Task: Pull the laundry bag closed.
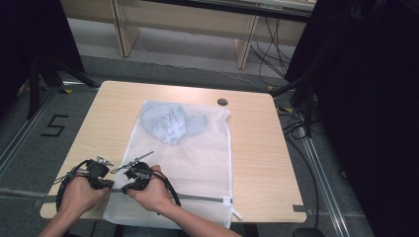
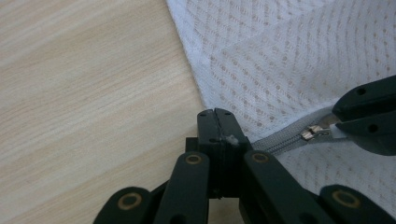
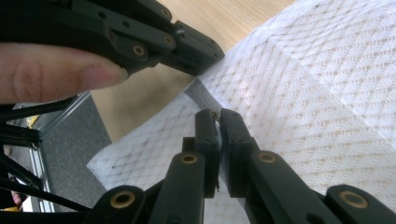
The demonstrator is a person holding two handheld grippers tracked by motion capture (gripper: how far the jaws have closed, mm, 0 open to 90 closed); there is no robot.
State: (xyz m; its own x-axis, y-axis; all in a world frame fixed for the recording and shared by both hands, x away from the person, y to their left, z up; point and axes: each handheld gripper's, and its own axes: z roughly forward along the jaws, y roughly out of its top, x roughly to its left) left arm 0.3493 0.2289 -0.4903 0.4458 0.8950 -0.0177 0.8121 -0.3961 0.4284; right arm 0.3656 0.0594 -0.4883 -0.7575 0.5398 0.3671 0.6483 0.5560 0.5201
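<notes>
A white mesh laundry bag (image 1: pixel 197 158) lies flat on the wooden table (image 1: pixel 257 148), and a pale blue garment (image 1: pixel 170 123) shows through its far end. A grey zipper (image 1: pixel 197 197) runs along the bag's near edge. At that edge's left end, my left gripper (image 1: pixel 109 185) is shut on the end of the zipper tape (image 2: pixel 275 142), at the bag's corner. Just to its right, my right gripper (image 1: pixel 126 188) is shut on the metal zipper pull (image 2: pixel 317 132). In the right gripper view the jaws (image 3: pixel 215 116) pinch the pull, with the left gripper (image 3: pixel 187 42) just beyond.
A small dark round grommet (image 1: pixel 222 101) sits in the table near the bag's far right corner. Bare wood lies to the right of the bag. Black curtains (image 1: pixel 365 98) and stand legs flank the table, with cables on the floor at right.
</notes>
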